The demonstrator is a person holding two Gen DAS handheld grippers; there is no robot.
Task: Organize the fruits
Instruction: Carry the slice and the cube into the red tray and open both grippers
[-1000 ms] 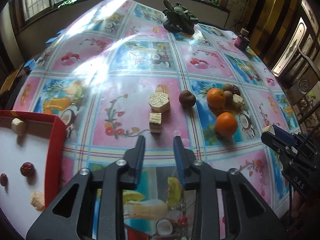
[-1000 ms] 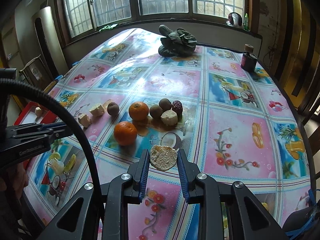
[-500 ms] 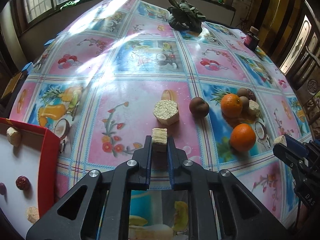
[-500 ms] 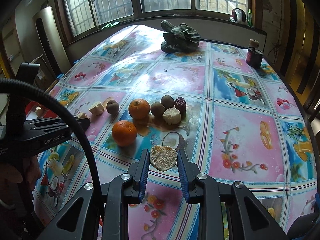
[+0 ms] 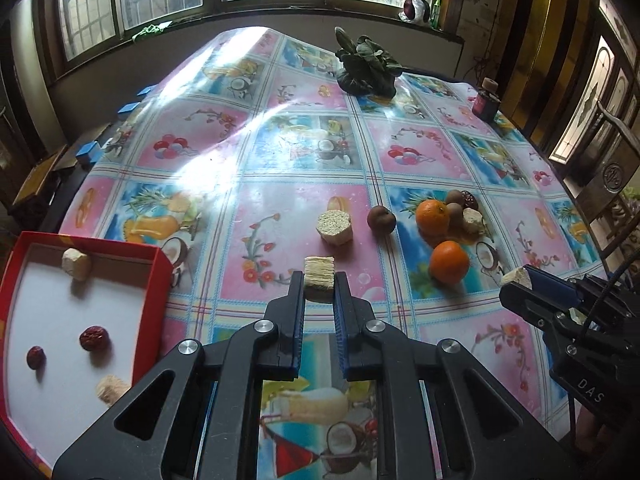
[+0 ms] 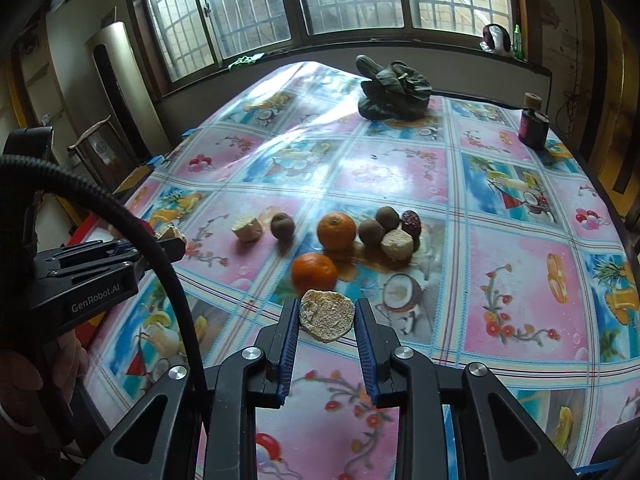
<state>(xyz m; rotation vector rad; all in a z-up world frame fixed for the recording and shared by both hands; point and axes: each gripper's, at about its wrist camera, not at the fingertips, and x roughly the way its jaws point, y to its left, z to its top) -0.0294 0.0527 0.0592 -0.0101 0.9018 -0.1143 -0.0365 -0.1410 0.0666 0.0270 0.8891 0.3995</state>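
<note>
My left gripper [image 5: 319,282] is shut on a small tan fibrous block [image 5: 319,273], held just above the tablecloth. To its left lies a red box [image 5: 158,276] with a white floor, holding two dark red dates [image 5: 94,338] and two pale chunks. My right gripper [image 6: 327,314] is shut on a round pale chunk [image 6: 327,315]; it also shows at the right of the left wrist view [image 5: 520,280]. On the cloth ahead lie two oranges [image 5: 449,262], a pale hexagonal chunk [image 5: 335,227], brown round fruits [image 5: 381,219], a dark date [image 6: 411,219] and another pale chunk [image 6: 397,243].
The table carries a fruit-print plastic cloth [image 5: 248,160]. A dark leafy vegetable [image 5: 366,68] and a small dark bottle [image 5: 486,100] stand at the far end. A hand holds the left gripper at the left of the right wrist view. Chairs stand beyond the right edge.
The left gripper moved forward over the tan block, shut on it and lifted it slightly. The right gripper kept its hold on the round chunk and rose a little.
</note>
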